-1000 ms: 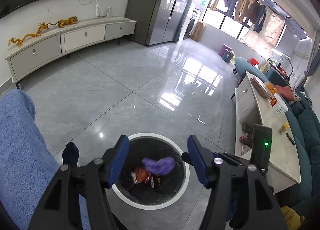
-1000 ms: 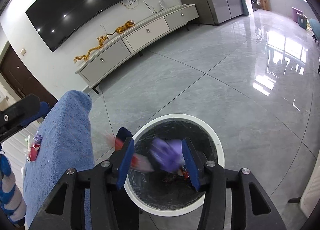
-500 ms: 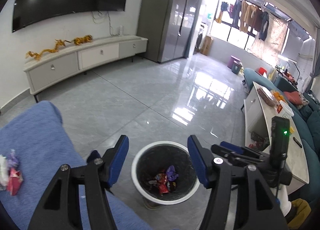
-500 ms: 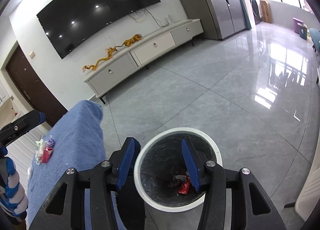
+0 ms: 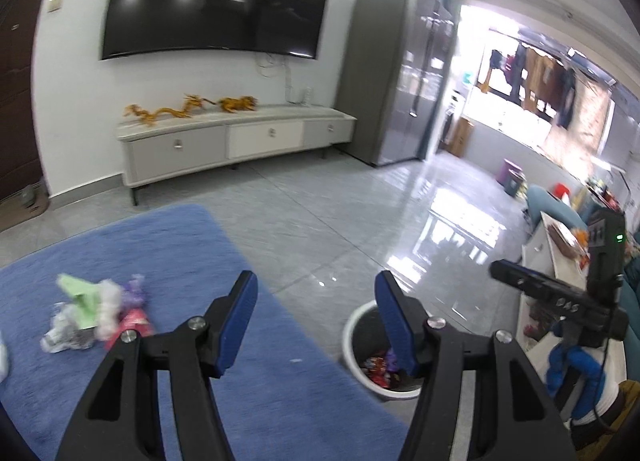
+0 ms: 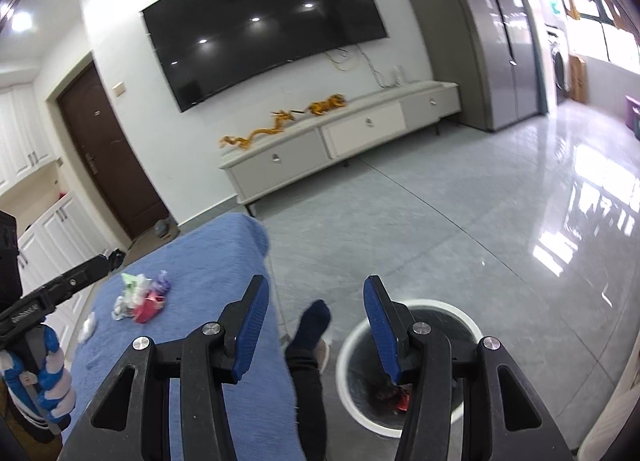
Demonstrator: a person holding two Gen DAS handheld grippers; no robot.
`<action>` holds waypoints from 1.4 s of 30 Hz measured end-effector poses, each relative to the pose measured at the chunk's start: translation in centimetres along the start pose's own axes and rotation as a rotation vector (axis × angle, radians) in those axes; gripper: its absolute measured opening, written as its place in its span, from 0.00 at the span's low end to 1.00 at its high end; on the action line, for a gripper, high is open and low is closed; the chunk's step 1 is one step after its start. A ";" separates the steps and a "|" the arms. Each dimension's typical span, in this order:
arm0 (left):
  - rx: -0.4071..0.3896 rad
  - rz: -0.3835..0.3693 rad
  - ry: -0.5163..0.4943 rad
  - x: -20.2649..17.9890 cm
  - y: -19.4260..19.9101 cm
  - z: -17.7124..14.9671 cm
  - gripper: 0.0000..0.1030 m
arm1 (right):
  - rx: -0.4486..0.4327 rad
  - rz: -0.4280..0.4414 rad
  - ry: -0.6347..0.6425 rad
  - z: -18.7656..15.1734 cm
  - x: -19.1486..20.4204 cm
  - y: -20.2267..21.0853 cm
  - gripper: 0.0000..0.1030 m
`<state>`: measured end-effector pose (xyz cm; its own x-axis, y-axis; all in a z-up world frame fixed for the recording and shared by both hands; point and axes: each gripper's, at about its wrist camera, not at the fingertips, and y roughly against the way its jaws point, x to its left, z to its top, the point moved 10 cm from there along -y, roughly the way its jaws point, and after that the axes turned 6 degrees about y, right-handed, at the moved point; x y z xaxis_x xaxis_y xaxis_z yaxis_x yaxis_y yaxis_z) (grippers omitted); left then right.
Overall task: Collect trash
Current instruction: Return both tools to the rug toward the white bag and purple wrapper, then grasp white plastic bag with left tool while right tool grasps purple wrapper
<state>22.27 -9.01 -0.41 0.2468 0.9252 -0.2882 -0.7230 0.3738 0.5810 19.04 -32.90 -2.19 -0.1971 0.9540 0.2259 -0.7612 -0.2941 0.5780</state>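
Note:
A small pile of trash (image 5: 96,313), green, white, purple and red wrappers, lies on a blue cloth-covered surface (image 5: 168,261); it also shows in the right wrist view (image 6: 140,297). A white-rimmed bin (image 5: 360,325) with wrappers inside stands on the floor to the right; the right wrist view shows the bin (image 6: 468,313) too. My left gripper (image 5: 314,321) is open and empty above the blue surface's edge. My right gripper (image 6: 316,325) is open and empty, between the blue surface and the bin.
A TV cabinet (image 5: 240,141) stands along the far wall under a big TV. A white coffee table (image 5: 560,245) and teal sofa are at the right. A person's dark-socked foot (image 6: 314,321) is beside the bin. The tiled floor (image 6: 460,221) is glossy.
Both grippers have lifted away from over the bin and swung left toward the blue surface. The purple and red wrappers that were falling now lie in the bin. The trash pile has come into view.

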 end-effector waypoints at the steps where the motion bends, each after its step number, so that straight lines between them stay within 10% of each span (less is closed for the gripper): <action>1: -0.009 0.018 0.010 1.3 0.5 0.2 0.57 | 0.000 0.011 0.012 0.3 0.9 -0.2 0.46; 21: 0.062 0.387 0.195 30.7 0.5 -4.3 0.67 | 0.215 0.287 0.195 -0.4 19.0 -18.5 0.46; 42: 0.203 0.285 0.136 33.0 -6.9 -7.5 0.67 | 0.402 0.474 0.298 -6.6 31.5 -30.8 0.52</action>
<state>30.58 18.50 -19.61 -0.0435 0.9820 -0.1836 -0.6043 0.1205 0.7876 32.19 6.63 -18.05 -0.6573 0.6756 0.3340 -0.2737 -0.6270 0.7294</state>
